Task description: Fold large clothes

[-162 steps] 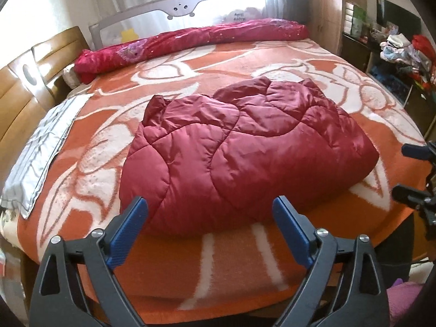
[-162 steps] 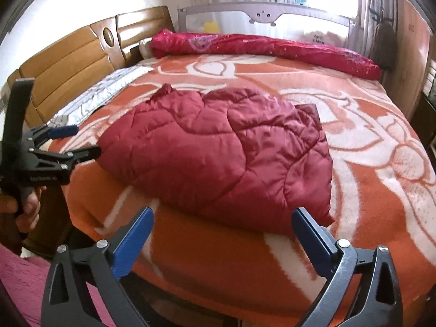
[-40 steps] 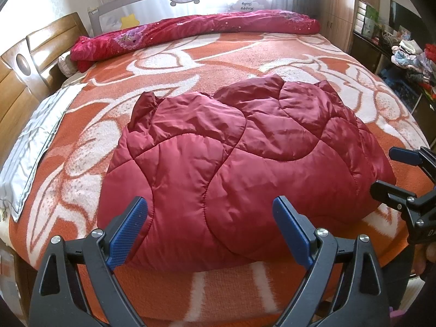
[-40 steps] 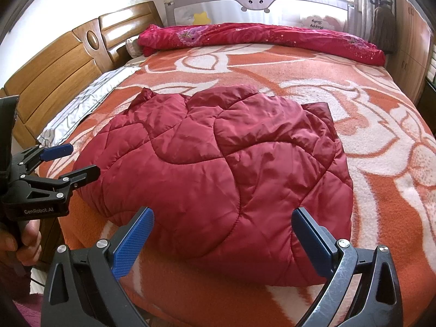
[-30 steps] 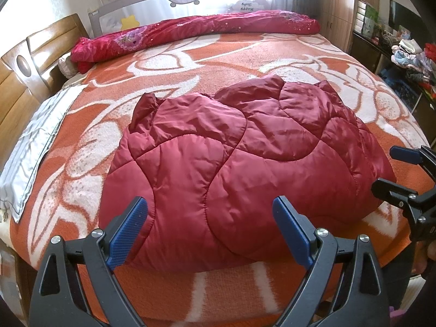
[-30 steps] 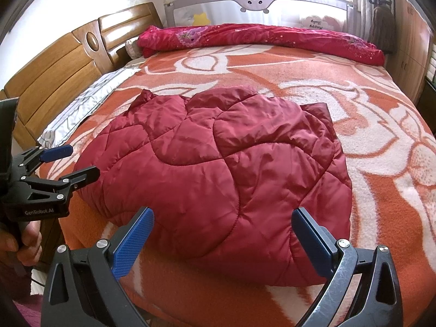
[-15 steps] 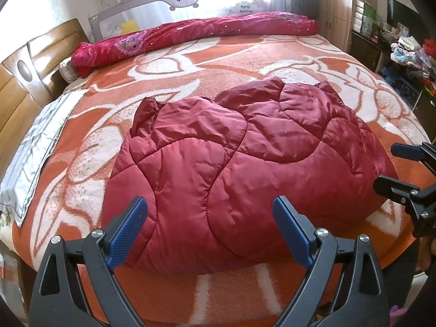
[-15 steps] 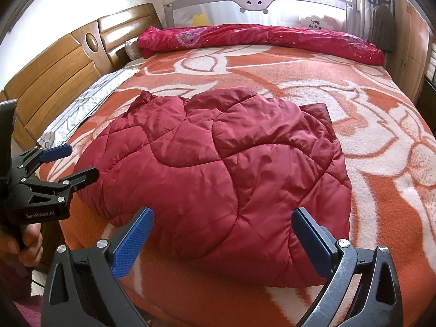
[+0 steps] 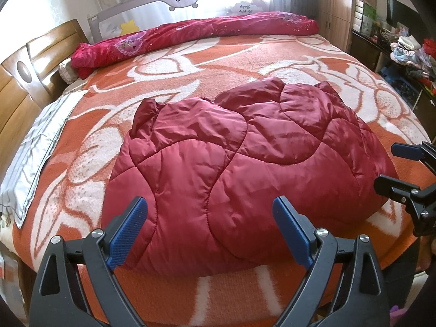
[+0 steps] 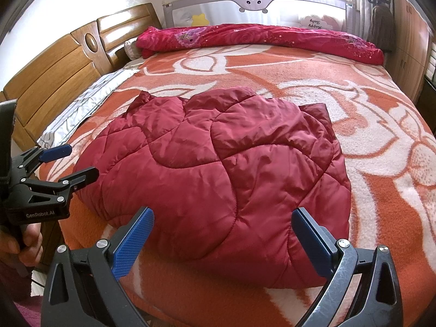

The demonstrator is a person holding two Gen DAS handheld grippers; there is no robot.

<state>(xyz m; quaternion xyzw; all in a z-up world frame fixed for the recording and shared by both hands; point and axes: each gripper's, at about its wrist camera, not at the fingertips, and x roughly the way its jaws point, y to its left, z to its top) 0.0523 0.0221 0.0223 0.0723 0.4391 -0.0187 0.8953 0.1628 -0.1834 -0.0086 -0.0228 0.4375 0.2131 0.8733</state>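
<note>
A dark red quilted padded jacket lies folded in a puffy bundle on the orange and white blanket of the bed; it also shows in the right wrist view. My left gripper is open and empty, just in front of the bundle's near edge. My right gripper is open and empty, near the bundle's near right edge. Each gripper also shows in the other's view, the right one by the bundle's right end and the left one by its left end.
A rolled red floral quilt lies along the far side by a grey bed rail. A wooden headboard and a grey-white pillow cloth are on the left. A wardrobe and a shelf with piled clothes stand at the right.
Both grippers came closer to the folded jacket over the last seconds and stay open. In the last second the views only shift slightly. The jacket has not moved.
</note>
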